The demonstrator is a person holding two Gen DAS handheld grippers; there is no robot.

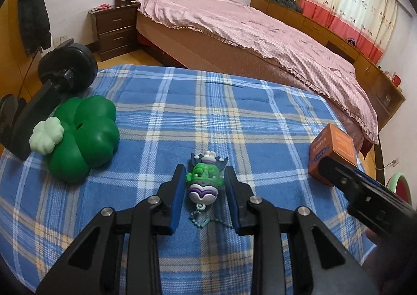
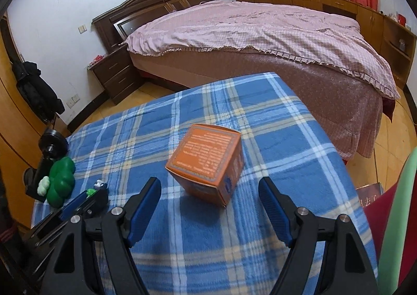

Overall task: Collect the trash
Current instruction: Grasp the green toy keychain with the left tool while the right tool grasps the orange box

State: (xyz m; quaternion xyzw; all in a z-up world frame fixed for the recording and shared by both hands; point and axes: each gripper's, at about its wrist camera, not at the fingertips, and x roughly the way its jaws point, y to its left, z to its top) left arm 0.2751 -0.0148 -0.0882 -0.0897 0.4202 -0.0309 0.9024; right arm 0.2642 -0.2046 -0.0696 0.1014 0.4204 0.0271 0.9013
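Observation:
A small green and purple toy keychain (image 1: 205, 180) lies on the blue plaid cloth (image 1: 182, 102), between the pads of my left gripper (image 1: 205, 172), which is open around it without touching. An orange carton box (image 2: 208, 162) stands on the cloth just ahead of my right gripper (image 2: 209, 185), which is wide open and empty. The box also shows at the right of the left wrist view (image 1: 332, 150). The toy is partly hidden behind the left gripper in the right wrist view (image 2: 97, 187).
A green clover-shaped container (image 1: 83, 136) with a pale clover knob sits at the cloth's left. A black dumbbell-like stand (image 1: 62, 71) is behind it. A pink-covered bed (image 1: 260, 34) lies beyond. A red and green chair (image 2: 396, 217) stands at the right.

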